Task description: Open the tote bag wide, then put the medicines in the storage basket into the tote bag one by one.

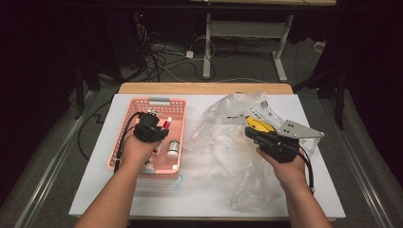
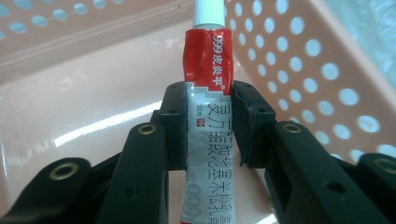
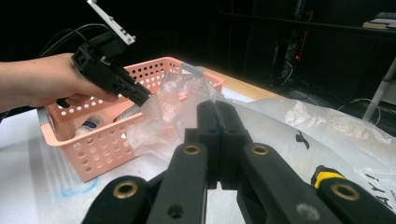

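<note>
- High view: white table top (image 1: pixel 204 199) on a wood-edged bench; pink perforated plastic basket (image 1: pixel 177 107) at left, crumpled clear plastic bag (image 1: pixel 223 142) spread over the middle and right.
- Left gripper (image 1: pixel 153 124) is held by the left hand (image 1: pixel 135 151) over the basket interior, pointing away from the person.
- Left gripper view: jaws clenched on an ointment tube (image 2: pixel 208 107), one black pad on each flat side. Tube is soft, creased foil-like material; red upper band with "999" and white characters, silver-white lower body with red characters, ribbed white cap at the far end. Tube runs straight along the jaws, cap pointing toward the basket's far wall.
- Basket walls are glossy pink with regular round holes; floor is smooth and reflects light.
- Small white-capped bottle (image 1: pixel 173 149) lies on the basket floor, just right of the left gripper.
- Right gripper (image 1: pixel 251 133), in the right hand (image 1: pixel 285 166), sits over the bag; grey three-cornered plate on top.
- Right gripper view: jaws pressed together, nothing visible between them; bag film wrinkled, translucent.
- Yellow-and-black object (image 1: pixel 260 125) lies in the bag, just beyond the right gripper; identity unclear.
</note>
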The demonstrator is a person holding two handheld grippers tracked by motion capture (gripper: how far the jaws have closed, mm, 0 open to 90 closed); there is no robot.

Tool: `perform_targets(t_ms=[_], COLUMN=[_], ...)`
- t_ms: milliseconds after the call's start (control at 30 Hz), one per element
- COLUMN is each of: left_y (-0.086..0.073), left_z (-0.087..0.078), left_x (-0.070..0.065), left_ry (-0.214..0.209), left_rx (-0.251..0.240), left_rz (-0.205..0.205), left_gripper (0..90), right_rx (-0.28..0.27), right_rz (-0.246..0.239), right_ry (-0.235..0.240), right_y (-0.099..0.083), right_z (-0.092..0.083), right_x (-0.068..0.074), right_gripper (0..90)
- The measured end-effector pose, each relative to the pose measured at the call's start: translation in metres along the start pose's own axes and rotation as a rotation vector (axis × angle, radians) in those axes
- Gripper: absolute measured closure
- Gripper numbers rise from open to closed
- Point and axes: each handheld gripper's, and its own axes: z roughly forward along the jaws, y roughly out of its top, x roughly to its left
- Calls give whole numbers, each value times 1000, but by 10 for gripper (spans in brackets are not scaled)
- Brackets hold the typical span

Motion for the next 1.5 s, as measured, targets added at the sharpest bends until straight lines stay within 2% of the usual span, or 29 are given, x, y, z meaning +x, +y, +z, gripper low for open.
perform_targets(t_ms=[267, 600, 700, 800, 933, 1000, 1100, 1200, 1400, 1500], left_y=[-5, -11, -12, -14, -18, -19, -22, -24, -26, -26], left_z=[-16, -27, -29, -33, -38, -41, -45, -49, -59, -62], left_x=[-5, -13, -14, -20, -27, -28, -29, -32, -39, -44], left_ry=[-14, -26, -48, -71, -66, -64, -73, -71, -71, -75], left_rx=[-78, -145, -172, -187, -207, -217, -230, -237, -279, -290], left_rz=[25, 59, 63, 82, 101, 98, 71, 80, 88, 93], left_gripper=[663, 663, 663, 663, 664, 663, 663, 663, 664, 664], right_rx=[-2, -7, -10, -18, -34, -33, -36, -41, -40, -38], right_rz=[-4, 1, -4, -12, -16, -18, -18, -16, -11, -22], right_ry=[-2, -7, -15, -21, -19, -18, -16, -14, -14, -13], right_y=[0, 2, 2, 5, 9, 10, 10, 10, 7, 6], right_z=[0, -1, -1, -4, -9, -10, -9, -9, -7, -7], right_x=[0, -1, -2, -2, 0, 1, 1, 1, 1, 2], right_gripper=[900, 900, 900, 900, 900, 900, 900, 900, 900, 900])
